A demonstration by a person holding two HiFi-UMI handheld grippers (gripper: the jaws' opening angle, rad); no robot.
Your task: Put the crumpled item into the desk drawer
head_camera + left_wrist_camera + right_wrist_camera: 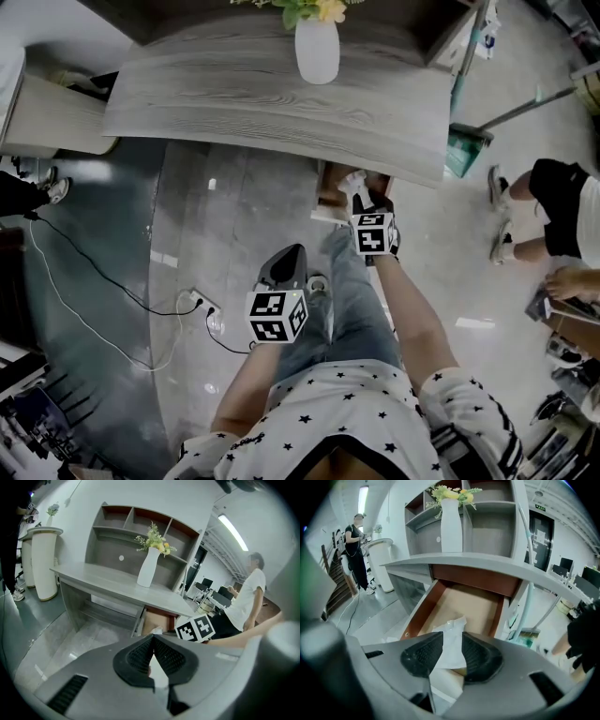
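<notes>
The crumpled item [451, 639] is a white wad of paper. It sits between the pads of my right gripper [452, 641], whose jaws stand apart around it, over the open desk drawer [466, 604] with its brown bottom. In the head view the right gripper [362, 193] reaches under the grey desk [262, 94], with the crumpled item [353, 180] at its tip above the drawer [328, 190]. My left gripper [287, 266] hangs lower and to the left over the floor. In the left gripper view its [151, 638] fingertips meet with nothing between them.
A white vase [317, 47] with flowers stands on the desk. Cables and a power strip [201, 302] lie on the floor at left. A broom and dustpan [469, 141] lean at the desk's right end. A seated person [553, 206] is at far right; another person [356, 550] stands far left.
</notes>
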